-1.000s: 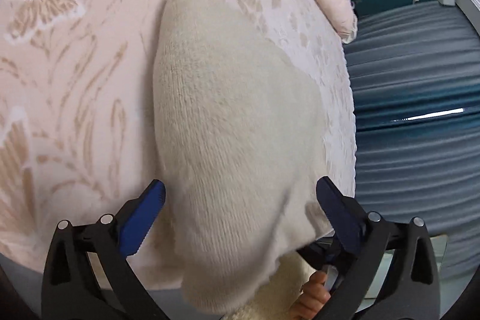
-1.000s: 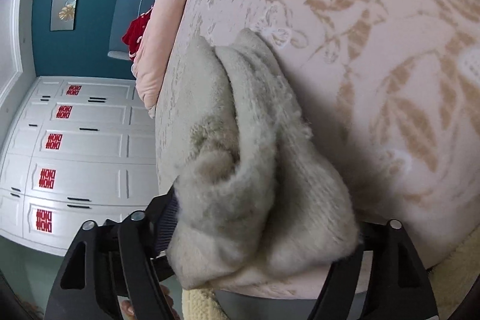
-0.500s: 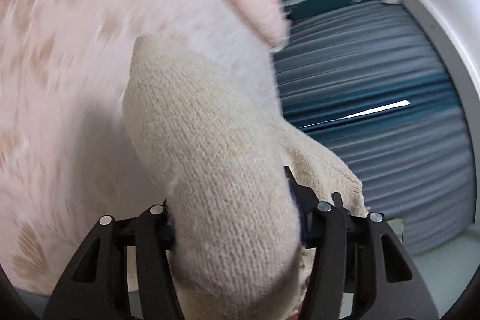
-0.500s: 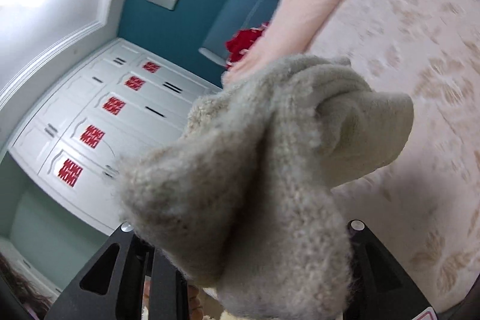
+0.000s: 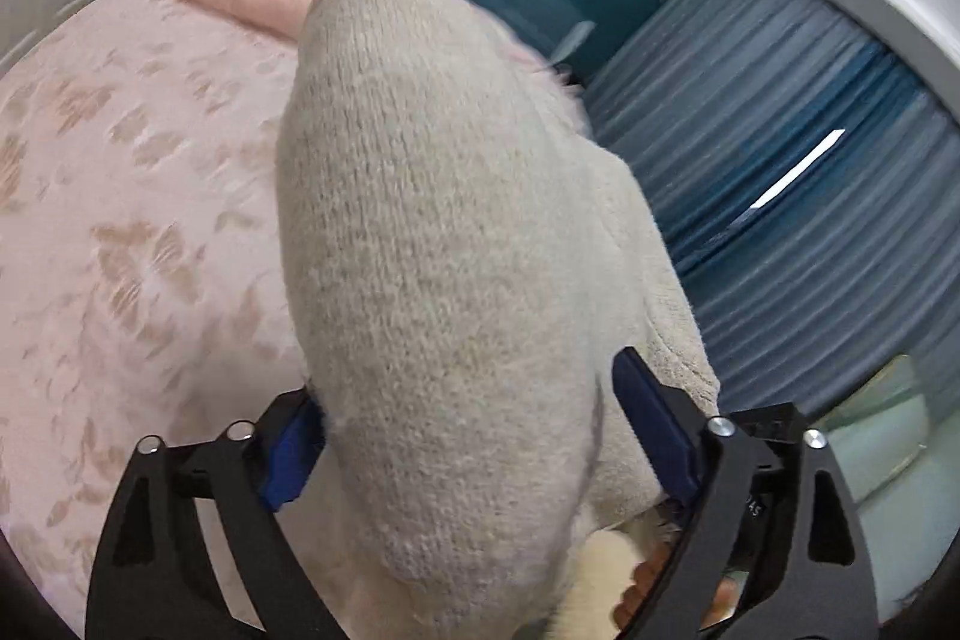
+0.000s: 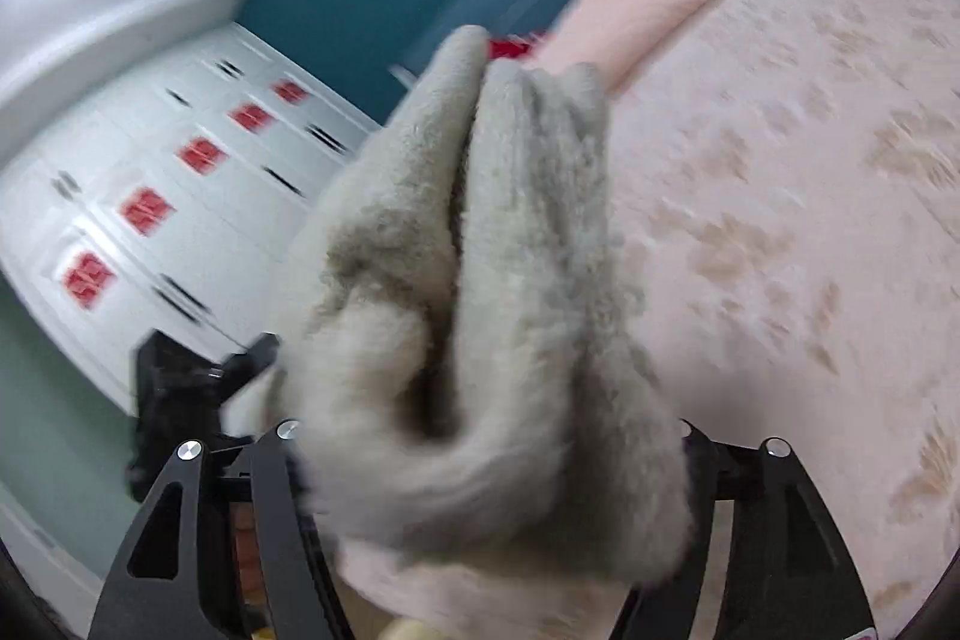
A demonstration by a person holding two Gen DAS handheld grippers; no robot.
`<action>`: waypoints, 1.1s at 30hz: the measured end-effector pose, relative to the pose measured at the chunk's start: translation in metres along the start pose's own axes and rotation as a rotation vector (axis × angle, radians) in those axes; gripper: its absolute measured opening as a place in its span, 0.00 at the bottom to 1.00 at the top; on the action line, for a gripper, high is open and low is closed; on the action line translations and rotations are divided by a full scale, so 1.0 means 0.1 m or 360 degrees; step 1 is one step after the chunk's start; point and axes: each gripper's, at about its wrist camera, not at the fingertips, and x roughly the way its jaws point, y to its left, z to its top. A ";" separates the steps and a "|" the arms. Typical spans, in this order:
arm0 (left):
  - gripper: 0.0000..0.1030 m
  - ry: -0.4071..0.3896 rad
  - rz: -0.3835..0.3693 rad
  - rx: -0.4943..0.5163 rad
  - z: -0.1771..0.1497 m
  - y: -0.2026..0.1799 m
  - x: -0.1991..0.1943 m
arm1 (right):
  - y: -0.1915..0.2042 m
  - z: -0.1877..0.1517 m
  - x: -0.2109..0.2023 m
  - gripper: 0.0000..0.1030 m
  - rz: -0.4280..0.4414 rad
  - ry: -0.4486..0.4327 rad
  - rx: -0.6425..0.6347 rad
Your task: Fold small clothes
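1. We are holding a cream knitted sock in the air above the bed, so that it is hanging free of the patterned bedspread for folding.
2. The left claw is standing wide with its jaws opening. The sock is lying between the blue pads; we cannot tell whether they are pressing on it.
3. The right claw is also opening, with a bunched, fluffy part of the sock between its jaws. Its pads are hidden, so we cannot tell the grip.
4. In the left view, the sock is showing a smooth, rounded knit face.
5. In the right view, it is showing two thick folds lying side by side, touching.
6. We are judging the fold as begun but not yet laid flat.
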 end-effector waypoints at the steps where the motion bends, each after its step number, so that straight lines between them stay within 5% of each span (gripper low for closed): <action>1: 0.85 0.0099 0.0190 -0.0043 -0.25 0.29 0.20 | -0.34 -0.23 0.16 0.59 -0.0183 0.0142 0.0078; 3: 0.71 0.0258 0.0363 -0.0169 -0.70 0.75 0.38 | -0.82 -0.58 0.19 0.32 -0.0421 0.0277 0.0181; 5: 0.71 0.0275 0.0374 -0.0266 -0.92 0.94 0.32 | -0.93 -0.65 0.06 0.29 -0.0416 0.0283 0.0177; 8: 0.72 0.0160 0.0355 -0.0229 -0.92 0.82 0.18 | -0.57 -0.35 0.02 0.23 -0.0352 0.0213 -0.0022; 12: 0.86 0.0146 0.0352 -0.0094 -0.77 0.42 0.32 | -0.04 0.04 0.39 0.27 -0.0422 0.0224 -0.0404; 14: 0.86 0.0156 0.0430 -0.0063 -0.79 0.34 0.46 | -0.15 0.14 0.65 0.48 -0.0475 0.0266 -0.0390; 17: 0.88 0.0260 0.0365 -0.0309 -0.97 0.64 0.70 | -0.43 0.18 0.88 0.51 -0.0644 0.0379 -0.0296; 19: 0.88 0.0316 0.0350 -0.0549 -1.11 0.92 0.76 | -0.55 0.12 0.99 0.21 -0.0627 0.0509 -0.0254; 22: 0.80 0.0417 0.0376 -0.0571 -1.22 1.06 0.83 | -0.43 0.07 0.76 0.07 -0.0490 0.0458 -0.0177; 25: 0.79 0.0397 0.0418 -0.0412 -1.12 0.94 0.76 | -0.25 0.10 0.37 0.00 -0.0384 0.0363 -0.0150; 27: 0.82 0.0403 0.0510 -0.0297 -1.07 0.89 0.76 | -0.35 0.01 0.34 0.00 -0.0532 0.0389 -0.0203; 29: 0.84 0.0448 0.0517 -0.0285 -1.08 0.91 0.86 | -0.72 -0.17 0.58 0.00 -0.0709 0.0615 -0.0191; 31: 0.84 0.0467 0.0467 -0.0359 -1.10 0.93 0.86 | -0.81 -0.16 0.45 0.04 -0.0628 0.0533 -0.0072; 33: 0.86 0.0418 0.0418 -0.0368 -1.12 0.89 0.76 | -0.61 -0.07 0.24 0.22 -0.0548 0.0385 -0.0115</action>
